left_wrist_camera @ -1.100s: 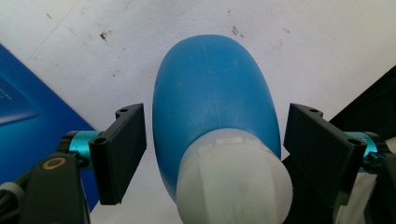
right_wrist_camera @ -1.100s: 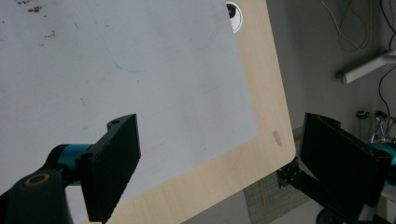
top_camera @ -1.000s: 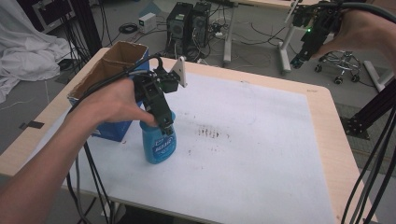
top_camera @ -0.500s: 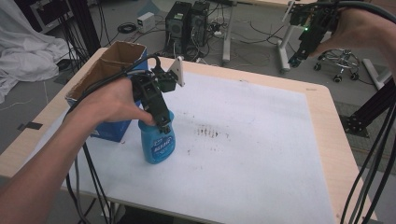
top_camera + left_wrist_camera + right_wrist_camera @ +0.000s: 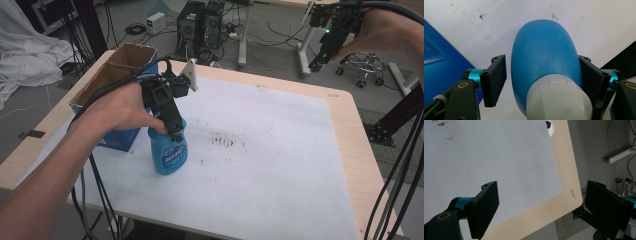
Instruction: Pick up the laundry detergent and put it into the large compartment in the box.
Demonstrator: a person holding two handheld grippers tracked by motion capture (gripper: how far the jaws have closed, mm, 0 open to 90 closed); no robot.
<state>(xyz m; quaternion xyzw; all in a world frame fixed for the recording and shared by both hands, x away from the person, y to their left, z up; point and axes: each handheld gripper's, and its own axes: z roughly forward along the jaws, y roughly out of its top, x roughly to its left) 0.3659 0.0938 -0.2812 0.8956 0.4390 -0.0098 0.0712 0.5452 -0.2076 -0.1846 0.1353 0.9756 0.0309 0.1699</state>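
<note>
A blue spray bottle (image 5: 170, 155) stands upright on the white mat (image 5: 270, 150), left of the middle. My left gripper (image 5: 175, 131) comes down over its top from the left. The jaws have just been closing with the bottle (image 5: 544, 55) between them. In the left gripper view the right jaw touches the bottle's shoulder and a narrow gap is left at the other jaw, beside the white neck (image 5: 559, 100). My right gripper (image 5: 317, 61) hangs high over the far right, open with nothing between its jaws (image 5: 541, 205).
An open cardboard box with blue sides (image 5: 120, 65) stands just left of the bottle, close to the left hand. Dark specks (image 5: 222, 142) mark the mat's middle. The table's wooden border (image 5: 564, 170) ends at a rounded corner below the right gripper. Cables hang at the right edge.
The left jaws have drawn in around the top of the bottle. Both hands and the bottle stay where they were.
</note>
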